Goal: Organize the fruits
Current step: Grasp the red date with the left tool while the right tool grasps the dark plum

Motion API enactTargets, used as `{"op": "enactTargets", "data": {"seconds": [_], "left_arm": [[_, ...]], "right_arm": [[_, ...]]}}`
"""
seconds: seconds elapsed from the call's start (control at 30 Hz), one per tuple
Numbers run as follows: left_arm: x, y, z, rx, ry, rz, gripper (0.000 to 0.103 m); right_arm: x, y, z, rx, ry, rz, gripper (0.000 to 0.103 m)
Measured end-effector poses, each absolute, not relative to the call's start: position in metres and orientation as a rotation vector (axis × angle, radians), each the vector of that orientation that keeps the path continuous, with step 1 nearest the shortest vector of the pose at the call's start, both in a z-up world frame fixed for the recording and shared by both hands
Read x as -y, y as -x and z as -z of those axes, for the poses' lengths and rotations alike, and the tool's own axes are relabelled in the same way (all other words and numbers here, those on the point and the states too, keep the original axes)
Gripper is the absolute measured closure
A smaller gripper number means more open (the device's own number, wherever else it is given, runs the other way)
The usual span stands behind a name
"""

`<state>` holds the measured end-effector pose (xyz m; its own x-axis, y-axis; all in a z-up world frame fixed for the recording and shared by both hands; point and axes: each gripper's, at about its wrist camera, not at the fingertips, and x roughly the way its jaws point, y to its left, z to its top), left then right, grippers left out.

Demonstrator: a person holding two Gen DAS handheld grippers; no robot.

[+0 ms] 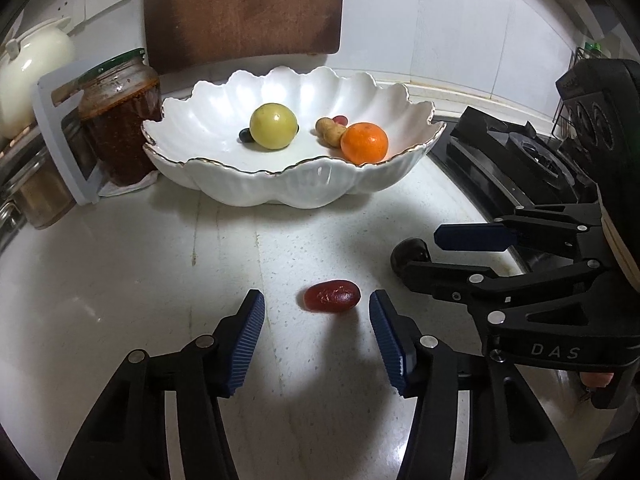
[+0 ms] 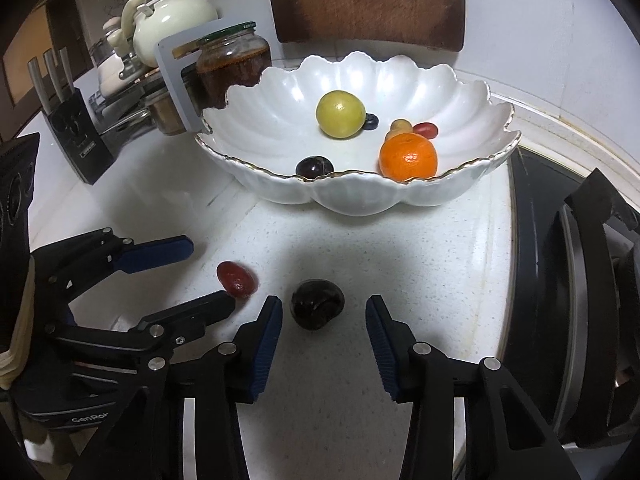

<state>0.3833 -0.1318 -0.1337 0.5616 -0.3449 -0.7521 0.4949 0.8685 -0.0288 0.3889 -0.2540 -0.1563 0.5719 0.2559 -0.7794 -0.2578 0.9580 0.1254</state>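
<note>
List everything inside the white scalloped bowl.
White scalloped bowl holds a yellow-green round fruit, an orange mandarin, a dark plum, a blueberry, a red grape tomato and a tan piece, partly hidden.

A home kitchen is showing here: a gas stove (image 2: 568, 280) is sitting just right of the right gripper (image 2: 323, 322), a knife block (image 2: 76, 136) (three steel handles) is standing far left, and a teapot (image 2: 172, 20), a sauce jar (image 2: 234, 66) and a cutting board (image 2: 368, 0) are lining the tiled wall beyond it.
</note>
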Motion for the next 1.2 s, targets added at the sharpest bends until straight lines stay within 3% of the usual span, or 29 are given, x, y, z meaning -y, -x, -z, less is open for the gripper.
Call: {"op": "enactTargets", "data": {"seconds": [0.13,0.5,1.2], "left_arm": [[0.134,-0.387,0.135,-0.840,-0.199,0.512,0.052],[0.138,-0.393,0.143,-0.892,-0.169,0.547,0.073],[0.119,-0.372,0.107,-0.825,-0.103,0.459,0.074]], "right_arm": [[0.255,-0.392,0.160,-0.922,-0.011,-0.311,0.062],[0.251,-0.398,0.163,-0.930,-0.024,-0.342,0.072],[0.254,-0.371,0.138,-0.868,-0.053,-0.276,0.073]]}}
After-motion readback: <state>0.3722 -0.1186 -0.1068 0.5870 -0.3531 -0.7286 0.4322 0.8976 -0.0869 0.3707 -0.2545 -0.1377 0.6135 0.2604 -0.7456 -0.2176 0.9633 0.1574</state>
